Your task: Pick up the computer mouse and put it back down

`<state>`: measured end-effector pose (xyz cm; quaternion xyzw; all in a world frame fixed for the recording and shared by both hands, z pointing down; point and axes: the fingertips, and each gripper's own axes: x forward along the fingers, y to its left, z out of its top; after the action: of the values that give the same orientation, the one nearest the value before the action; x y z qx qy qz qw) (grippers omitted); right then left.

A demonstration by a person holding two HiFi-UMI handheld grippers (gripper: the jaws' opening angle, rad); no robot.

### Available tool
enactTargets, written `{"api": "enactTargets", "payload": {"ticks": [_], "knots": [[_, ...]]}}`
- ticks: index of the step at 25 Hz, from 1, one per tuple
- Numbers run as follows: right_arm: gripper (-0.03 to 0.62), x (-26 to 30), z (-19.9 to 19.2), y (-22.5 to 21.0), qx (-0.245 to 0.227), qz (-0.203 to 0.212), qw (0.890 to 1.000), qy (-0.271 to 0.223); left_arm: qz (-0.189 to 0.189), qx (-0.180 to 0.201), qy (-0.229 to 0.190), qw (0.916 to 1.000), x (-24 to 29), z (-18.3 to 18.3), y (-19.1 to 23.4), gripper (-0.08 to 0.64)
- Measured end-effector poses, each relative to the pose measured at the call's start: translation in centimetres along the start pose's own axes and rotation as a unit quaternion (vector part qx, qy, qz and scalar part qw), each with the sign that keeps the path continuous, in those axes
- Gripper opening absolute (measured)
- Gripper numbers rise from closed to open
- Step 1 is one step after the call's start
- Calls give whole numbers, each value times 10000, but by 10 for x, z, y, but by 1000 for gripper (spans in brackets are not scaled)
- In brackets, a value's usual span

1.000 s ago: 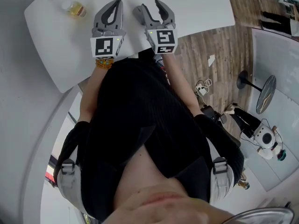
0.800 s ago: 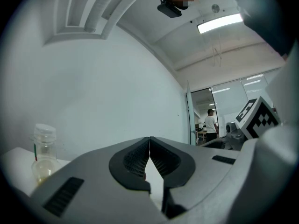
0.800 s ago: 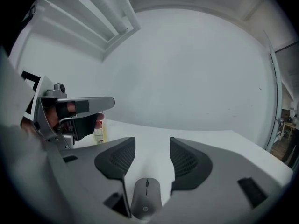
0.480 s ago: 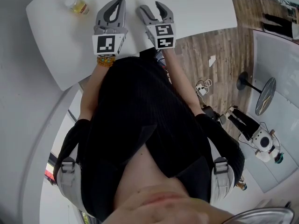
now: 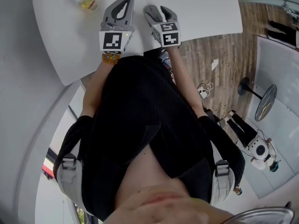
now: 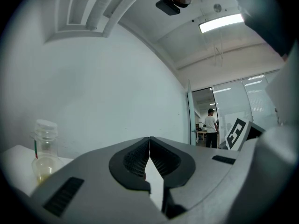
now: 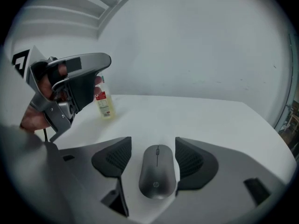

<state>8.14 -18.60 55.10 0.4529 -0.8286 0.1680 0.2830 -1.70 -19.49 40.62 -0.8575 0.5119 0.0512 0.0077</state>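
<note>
**Right gripper view: mouse sits between parted jaws**

The right gripper (image 7: pixel 153 147) is released, with its jaws spread apart. The grey computer mouse (image 7: pixel 158 171) lies flat on the white table (image 7: pixel 215 120) between them, with a narrow gap on each side. A small round logo near the mouse's near end appears to read "hp". Ahead and to the left of these jaws stands a small clear bottle (image 7: pixel 105 104). Its label is red and white, with print too small to read. The left gripper (image 6: pixel 149 146), beside the right one, is clenched with nothing between its jaws.
</note>
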Motion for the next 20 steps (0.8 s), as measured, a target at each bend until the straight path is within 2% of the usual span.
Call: {"api": "enactTargets", "payload": {"ticks": [9,20], "knots": [[273,11,-29,0,134,65,9976,682,-30,-32,49,10000,0,-3,-1,14],[276,17,-51,-6,258,60,9932,1135,-53,-38,86,9999,1,-7,-3,14]]}}
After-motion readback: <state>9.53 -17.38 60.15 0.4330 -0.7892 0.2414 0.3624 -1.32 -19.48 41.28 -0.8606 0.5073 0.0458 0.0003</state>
